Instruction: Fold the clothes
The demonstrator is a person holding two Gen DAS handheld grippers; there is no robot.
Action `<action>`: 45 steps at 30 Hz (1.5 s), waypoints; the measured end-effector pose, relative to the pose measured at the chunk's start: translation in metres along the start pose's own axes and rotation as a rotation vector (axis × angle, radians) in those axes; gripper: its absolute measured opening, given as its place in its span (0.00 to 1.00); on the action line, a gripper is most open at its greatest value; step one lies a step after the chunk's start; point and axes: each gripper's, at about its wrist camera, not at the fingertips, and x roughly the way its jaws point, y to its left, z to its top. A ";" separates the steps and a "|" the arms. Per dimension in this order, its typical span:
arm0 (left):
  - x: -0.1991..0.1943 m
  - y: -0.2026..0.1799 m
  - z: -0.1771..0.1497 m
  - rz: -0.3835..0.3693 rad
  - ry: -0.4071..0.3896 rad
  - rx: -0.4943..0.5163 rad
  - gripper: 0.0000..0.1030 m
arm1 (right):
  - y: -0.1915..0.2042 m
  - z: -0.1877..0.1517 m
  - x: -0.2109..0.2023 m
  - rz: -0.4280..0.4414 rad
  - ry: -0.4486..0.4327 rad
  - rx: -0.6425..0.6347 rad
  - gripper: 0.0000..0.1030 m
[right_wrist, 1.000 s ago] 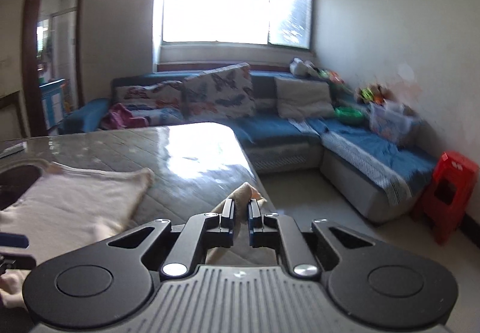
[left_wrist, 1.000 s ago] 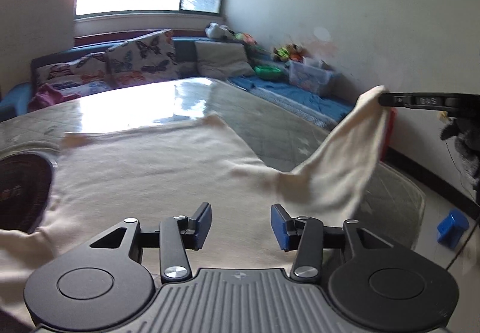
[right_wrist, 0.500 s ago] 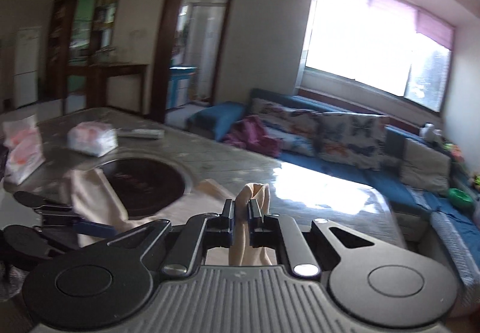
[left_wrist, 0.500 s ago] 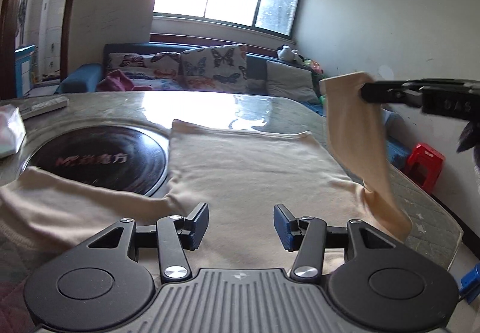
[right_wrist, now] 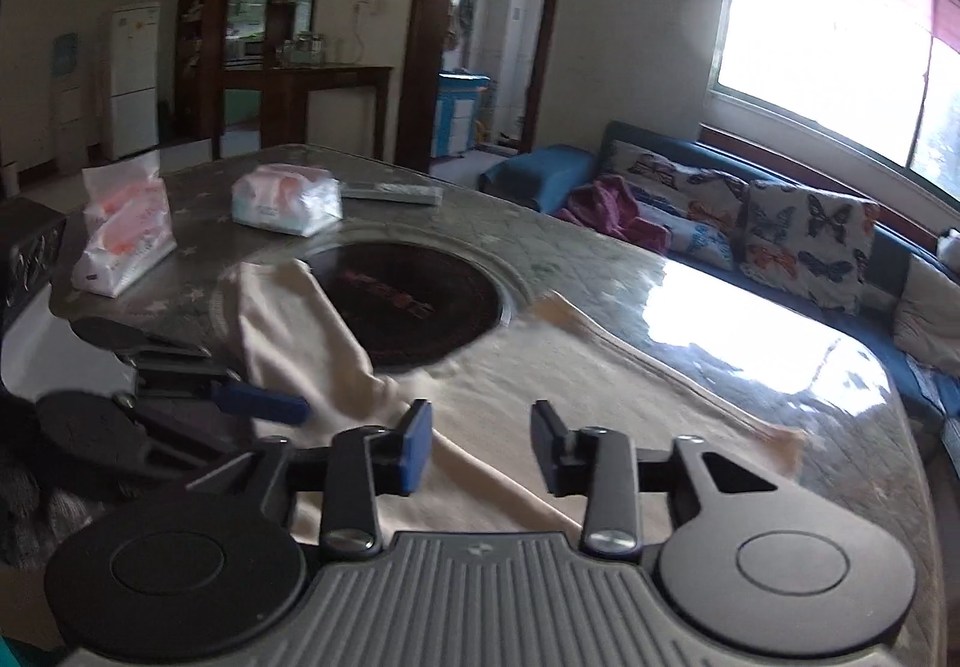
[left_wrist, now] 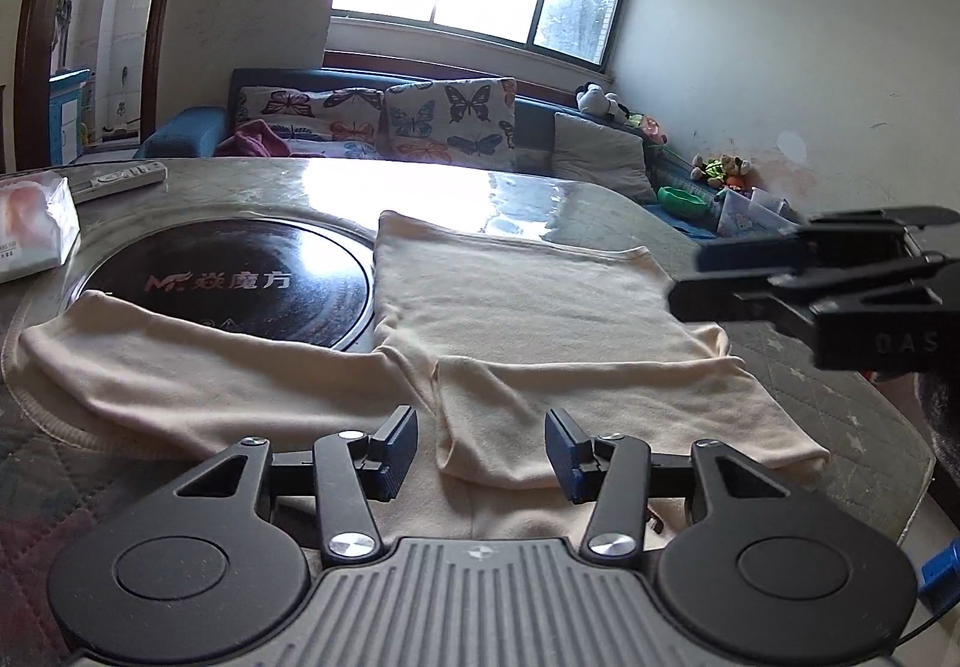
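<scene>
Sunlit living room behind, with a blue sofa (left_wrist: 540, 126) under the window; nearer me spreads the grey worktop (left_wrist: 600, 199) with its round black inset plate (left_wrist: 240, 283). On it lies the cream long-sleeved shirt (left_wrist: 540, 307), body flat and running away from me toward the sofa. One sleeve (left_wrist: 180, 373) stretches out sideways to my left across the plate's near edge, and the other sleeve (left_wrist: 600, 415) is folded back across the body, its long axis crosswise. Two tissue packs (right_wrist: 288, 199) and a remote (right_wrist: 390, 193) sit at the far corner. My left claw (left_wrist: 480, 448) hovers spread over the near hem, holding nothing; my right claw (right_wrist: 480, 445) is likewise spread and empty above the shirt.
</scene>
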 end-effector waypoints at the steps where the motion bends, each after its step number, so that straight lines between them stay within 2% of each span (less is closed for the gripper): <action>1: 0.001 -0.001 0.000 0.002 0.001 0.003 0.48 | -0.004 -0.004 -0.002 -0.014 0.010 0.006 0.41; 4: 0.007 -0.002 0.000 0.021 0.014 0.005 0.48 | -0.028 -0.035 -0.015 -0.074 0.084 0.045 0.48; 6: 0.011 -0.002 -0.001 0.028 0.030 -0.002 0.43 | -0.038 -0.055 -0.020 -0.106 0.125 0.066 0.48; 9: 0.016 -0.002 -0.005 0.039 0.047 0.004 0.27 | -0.050 -0.079 -0.027 -0.148 0.163 0.107 0.48; 11: 0.017 -0.004 -0.005 0.056 0.048 0.017 0.13 | -0.058 -0.091 -0.031 -0.155 0.163 0.153 0.48; 13: 0.015 -0.004 -0.002 0.067 0.036 0.027 0.06 | -0.061 -0.099 -0.034 -0.151 0.157 0.186 0.47; 19: 0.004 -0.009 0.010 0.069 -0.006 0.054 0.05 | -0.063 -0.111 -0.034 -0.163 0.179 0.199 0.45; 25: 0.007 -0.007 0.010 0.080 0.023 0.073 0.07 | -0.075 -0.085 -0.035 -0.170 0.103 0.186 0.43; 28: 0.006 -0.007 0.010 0.079 0.024 0.072 0.10 | -0.076 -0.072 -0.018 -0.139 0.080 0.153 0.35; 34: 0.009 0.015 0.013 0.120 0.032 0.022 0.12 | -0.081 -0.065 0.018 -0.074 0.118 0.101 0.32; 39: 0.014 0.036 0.014 0.141 0.051 -0.032 0.12 | -0.090 -0.066 0.025 -0.015 0.142 0.086 0.29; 43: 0.021 0.045 0.012 0.163 0.075 -0.047 0.12 | -0.095 -0.068 0.030 0.017 0.170 0.079 0.11; 45: 0.024 0.047 0.009 0.173 0.087 -0.045 0.12 | -0.097 -0.068 0.028 0.008 0.176 0.075 0.05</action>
